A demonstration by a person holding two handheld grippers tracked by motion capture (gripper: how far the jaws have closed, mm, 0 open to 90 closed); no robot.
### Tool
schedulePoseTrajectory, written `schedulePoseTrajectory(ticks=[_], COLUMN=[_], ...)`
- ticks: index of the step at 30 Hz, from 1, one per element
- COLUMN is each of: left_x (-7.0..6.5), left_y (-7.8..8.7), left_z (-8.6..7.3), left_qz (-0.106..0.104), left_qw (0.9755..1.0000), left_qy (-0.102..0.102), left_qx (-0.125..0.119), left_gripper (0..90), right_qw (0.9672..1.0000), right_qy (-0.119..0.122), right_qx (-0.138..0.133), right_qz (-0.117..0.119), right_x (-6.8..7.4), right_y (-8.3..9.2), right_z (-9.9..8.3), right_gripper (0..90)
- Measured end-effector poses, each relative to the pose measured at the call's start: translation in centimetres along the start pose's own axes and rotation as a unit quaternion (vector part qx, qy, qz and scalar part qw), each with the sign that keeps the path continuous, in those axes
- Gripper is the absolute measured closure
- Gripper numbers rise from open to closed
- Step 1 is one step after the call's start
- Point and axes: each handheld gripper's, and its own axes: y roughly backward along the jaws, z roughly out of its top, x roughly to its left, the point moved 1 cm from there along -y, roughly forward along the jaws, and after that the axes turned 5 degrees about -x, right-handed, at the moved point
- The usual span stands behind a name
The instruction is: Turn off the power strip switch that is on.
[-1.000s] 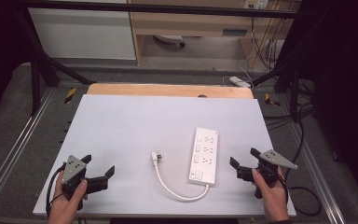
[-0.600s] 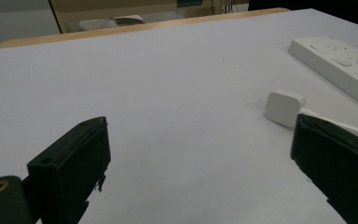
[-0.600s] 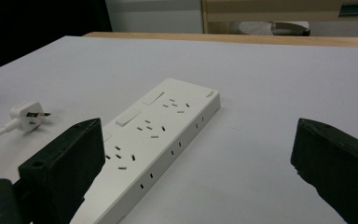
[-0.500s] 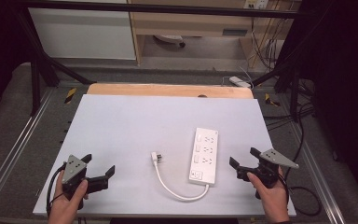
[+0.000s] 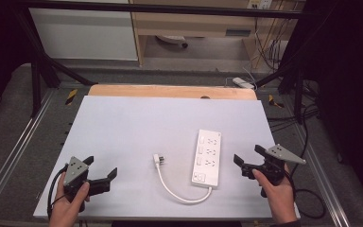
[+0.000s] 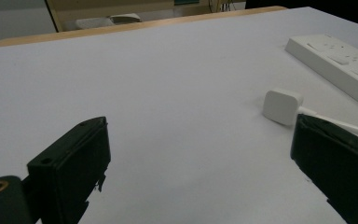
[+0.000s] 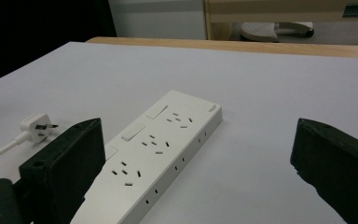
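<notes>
High view: left gripper [image 5: 102,176] sits at the near-left corner, jaws wide, holding nothing, and right gripper [image 5: 248,164] is near-right, also wide w/ nothing in it. Between them lies the white plastic power strip [image 5: 208,156], its thin white cable [image 5: 172,189] looping near to the small white plug [image 5: 159,160] on the pale grey tabletop [image 5: 137,123]. Risk imo: grab the plug alone and the stiff cable drags the strip, or the smooth plug slips out.

Smooth white plastic power strip [image 5: 208,156] lies on a matt, pale tabletop [image 5: 137,127].
</notes>
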Motion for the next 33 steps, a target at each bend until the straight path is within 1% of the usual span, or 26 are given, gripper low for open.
schedulePoseTrajectory(ticks=[5,7,9,10,12,14,16,17,21,25,29,33], left_x=[-0.1,-0.1,-0.2,-0.2,-0.1,0.0,0.0,0.0,-0.2,-0.3,-0.3,-0.3], left_y=[-0.1,-0.1,-0.1,-0.1,0.0,0.1,0.1,0.1,-0.1,-0.1,-0.1,-0.1], left_z=[0.0,-0.1,0.0,0.0,0.0,0.1,0.0,0.0,0.0,0.0,-0.1,-0.1], left_qz=[0.000,0.000,-0.001,-0.001,0.001,0.003,0.003,0.001,-0.003,-0.004,-0.004,-0.005], left_qw=[1.0000,1.0000,1.0000,1.0000,1.0000,1.0000,1.0000,1.0000,1.0000,1.0000,1.0000,1.0000], left_qy=[0.004,0.003,0.000,0.000,0.001,0.004,0.003,0.004,0.000,-0.001,-0.002,-0.003], left_qx=[0.001,0.005,0.000,0.000,-0.004,-0.008,-0.006,-0.006,0.000,0.002,0.004,0.004], left_gripper=[4.6,4.7,4.6,4.6,4.7,4.7,4.7,4.6,4.6,4.6,4.6,4.6], right_qw=[1.0000,0.9999,0.9998,0.9998,0.9997,0.9998,0.9997,0.9997,0.9995,0.9995,0.9996,0.9993], right_qy=[0.004,0.011,0.020,0.020,0.020,0.016,0.016,0.022,0.024,0.026,0.027,0.036], right_qx=[-0.003,0.001,0.007,0.007,0.010,0.011,0.012,0.014,0.019,0.019,0.011,0.008], right_qz=[-0.005,-0.001,0.000,0.000,0.002,0.010,0.011,0.006,0.004,0.000,-0.001,0.000], right_x=[-0.1,0.1,0.2,0.2,0.3,0.3,0.4,0.5,0.5,0.5,0.8,1.1], right_y=[-0.4,-0.5,-0.6,-0.6,-0.8,-0.8,-0.8,-0.9,-1.0,-1.2,-1.3,-1.5], right_z=[1.0,1.3,1.6,1.6,2.3,2.7,2.8,3.2,3.6,3.9,4.4,4.7], right_gripper=[2.6,3.0,3.4,3.4,4.0,5.8,5.7,5.8,6.2,7.3,11.6,17.6])
